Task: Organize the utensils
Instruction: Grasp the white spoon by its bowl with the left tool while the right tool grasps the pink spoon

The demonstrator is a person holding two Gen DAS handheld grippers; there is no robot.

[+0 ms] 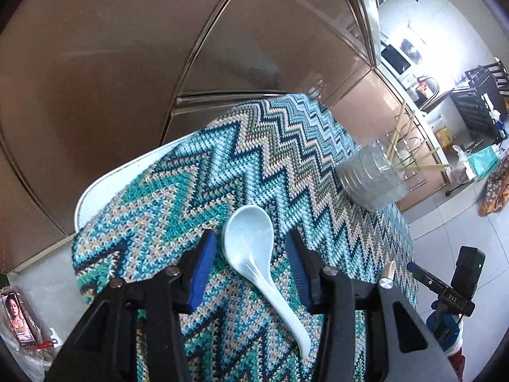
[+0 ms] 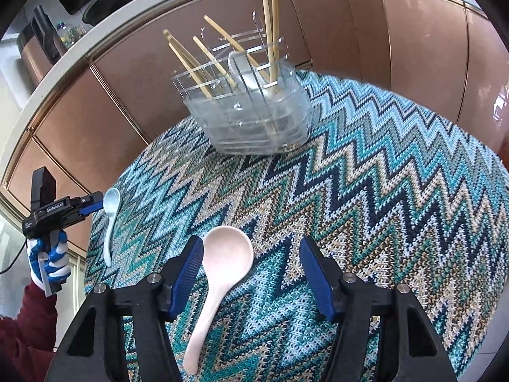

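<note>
The left hand-held gripper (image 1: 251,267) hovered half open, jaws astride the pale blue spoon (image 1: 254,248) in the lower centre, not gripping it. The right hand-held gripper (image 2: 251,273) likewise straddled the pink spoon (image 2: 219,270) untouched on the zigzag cloth (image 2: 381,191). Each looked lined up for a pickup toward the clear organizer (image 2: 248,111), upper centre, which held chopsticks (image 2: 270,31).

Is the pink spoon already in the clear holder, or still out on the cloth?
Out. The pink spoon lies flat on the zigzag cloth, between the right gripper pads, untouched. The clear holder stands farther back.
</note>
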